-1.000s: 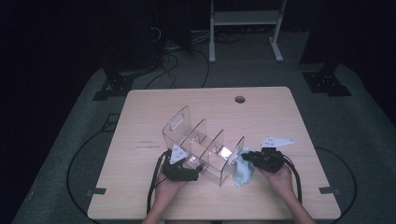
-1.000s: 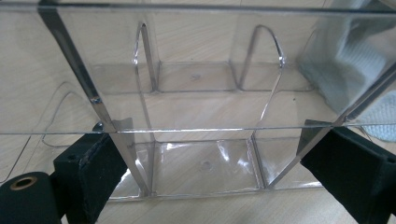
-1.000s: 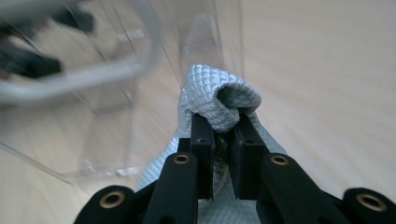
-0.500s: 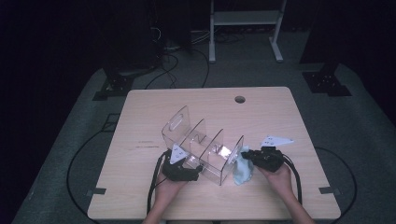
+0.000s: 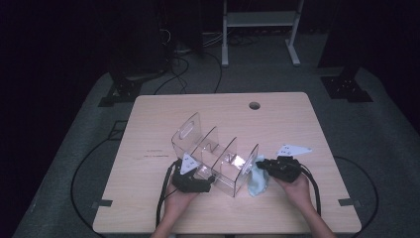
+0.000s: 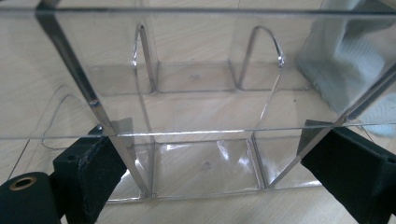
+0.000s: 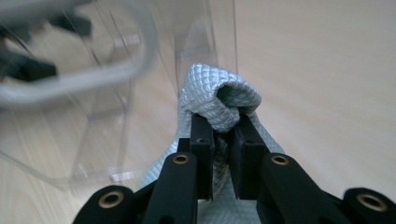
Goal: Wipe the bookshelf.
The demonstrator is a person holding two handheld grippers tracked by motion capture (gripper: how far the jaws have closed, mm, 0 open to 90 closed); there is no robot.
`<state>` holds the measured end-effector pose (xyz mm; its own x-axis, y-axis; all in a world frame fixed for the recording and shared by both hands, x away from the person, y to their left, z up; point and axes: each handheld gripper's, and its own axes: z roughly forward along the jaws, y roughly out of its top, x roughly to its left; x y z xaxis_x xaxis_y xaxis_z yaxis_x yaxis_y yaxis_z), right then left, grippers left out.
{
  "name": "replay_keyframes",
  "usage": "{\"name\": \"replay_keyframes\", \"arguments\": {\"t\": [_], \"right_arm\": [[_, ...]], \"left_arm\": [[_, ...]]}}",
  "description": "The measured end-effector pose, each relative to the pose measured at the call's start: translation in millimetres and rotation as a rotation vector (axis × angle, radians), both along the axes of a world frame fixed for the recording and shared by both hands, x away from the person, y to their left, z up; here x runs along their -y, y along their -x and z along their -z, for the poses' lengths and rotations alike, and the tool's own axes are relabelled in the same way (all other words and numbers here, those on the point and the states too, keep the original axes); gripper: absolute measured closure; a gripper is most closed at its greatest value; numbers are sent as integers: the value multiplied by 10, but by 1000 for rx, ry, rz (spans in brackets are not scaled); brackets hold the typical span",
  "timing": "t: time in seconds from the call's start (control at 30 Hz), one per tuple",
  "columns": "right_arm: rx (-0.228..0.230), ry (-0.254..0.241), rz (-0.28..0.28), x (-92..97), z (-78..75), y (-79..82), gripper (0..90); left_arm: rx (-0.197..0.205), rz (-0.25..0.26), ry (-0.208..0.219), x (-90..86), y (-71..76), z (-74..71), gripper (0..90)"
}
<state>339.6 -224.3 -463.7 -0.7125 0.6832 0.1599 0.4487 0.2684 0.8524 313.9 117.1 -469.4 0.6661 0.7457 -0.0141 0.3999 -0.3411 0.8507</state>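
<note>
Surroundings: dark room, grey floor with cables; a pale wooden bench (image 5: 148, 208) carries the work.
Organizer: a clear acrylic organizer (image 5: 213, 153) with upright dividers stands near the front middle of the bench, its long axis running from back-left to front-right in the high view.
Left gripper: the left gripper (image 5: 194, 179) sits at the organizer's near-left end; in the left gripper view its fingers (image 6: 100, 175) stand wide, one on either side of the clear walls. Whether the pads press on the plastic I cannot tell.
Right gripper: the right gripper (image 7: 219, 135) has its fingers nearly together, pinching a fold of the light blue cloth (image 7: 219, 100).
Cloth position: the cloth (image 5: 257, 181) hangs at the organizer's front-right end panel, touching it or just beside it.
Key relation: from the right fingers the end panel lies directly to the left in the high view, so the right hand is the nearer one for wiping it.
Likely step: wiping the organizer's outer end while the left hand steadies it.
Risk: a sideways push may slide the light organizer.
</note>
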Motion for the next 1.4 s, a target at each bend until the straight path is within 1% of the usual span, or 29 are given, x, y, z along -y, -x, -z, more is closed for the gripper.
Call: {"name": "replay_keyframes", "arguments": {"t": [0.03,0.07,0.13,0.17,0.2,0.23,0.3,0.33,0.37,0.43,0.47,0.53,0.6,0.67,0.73,0.77,0.8,0.87,0.9,0.93,0.97,1.0,1.07,1.1,1.17,1.2,1.27,1.33,1.4], "right_arm": [[42,-16,6,3,-105,24,805],[59,-26,8,5,-157,36,805],[72,-22,4,-2,-211,43,805],[73,-27,6,3,-173,39,805],[54,-38,7,15,-119,29,805],[33,-35,8,22,-69,16,803],[-29,10,13,3,109,-11,803],[-41,27,13,-12,158,-9,804],[-38,36,16,-21,153,-4,805],[-15,21,17,-32,72,20,805],[7,8,12,-38,-4,43,805],[66,9,0,-67,-157,107,805],[68,14,-1,-71,-152,115,805],[31,7,-8,-62,-58,101,805],[8,55,-14,-88,47,96,805],[-8,68,-20,-110,93,104,805],[-11,74,-26,-125,101,118,805],[11,61,-47,-146,0,173,806],[35,44,-55,-155,-73,217,806],[60,46,-68,-176,-150,263,806],[77,68,-75,-195,-180,293,806],[81,75,-77,-204,-184,310,806],[46,81,-92,-216,-122,295,806],[19,91,-93,-221,-67,277,806],[-49,81,-108,-235,50,255,806],[-46,83,-111,-245,54,272,806],[-32,73,-123,-273,-20,322,806],[4,63,-142,-301,-147,398,806],[39,77,-150,-330,-256,478,805]], "left_arm": [[2,-1,3,2,-1,2,79],[2,0,3,2,-1,3,79],[4,0,2,3,0,1,79],[5,-1,2,7,0,-2,79],[2,0,0,7,-1,-5,79],[3,1,-1,6,-1,-5,79],[4,0,1,6,0,-2,79],[3,0,0,7,-1,-4,79],[1,0,-1,5,-1,-5,79],[1,0,0,-2,0,1,79],[0,1,-1,-3,0,0,79],[3,1,3,1,-3,3,79],[5,3,1,2,-5,0,79],[2,2,-3,6,-4,-7,79],[3,1,0,4,-3,-3,79],[4,-1,-1,6,-1,-4,79],[3,-1,-1,6,0,-5,80],[5,0,1,5,0,-2,79],[4,1,1,5,0,-2,79],[2,3,-1,2,-3,-3,79],[3,4,0,2,-4,-3,79],[5,2,2,8,-4,-3,79],[2,4,-4,13,-5,-8,79],[4,5,-5,15,-5,-8,79],[4,4,-5,17,0,-7,79],[4,4,-5,19,1,-8,79],[2,4,-4,16,2,-7,79],[0,5,-6,14,-2,-8,79],[1,8,-3,9,-4,-4,79]]}}
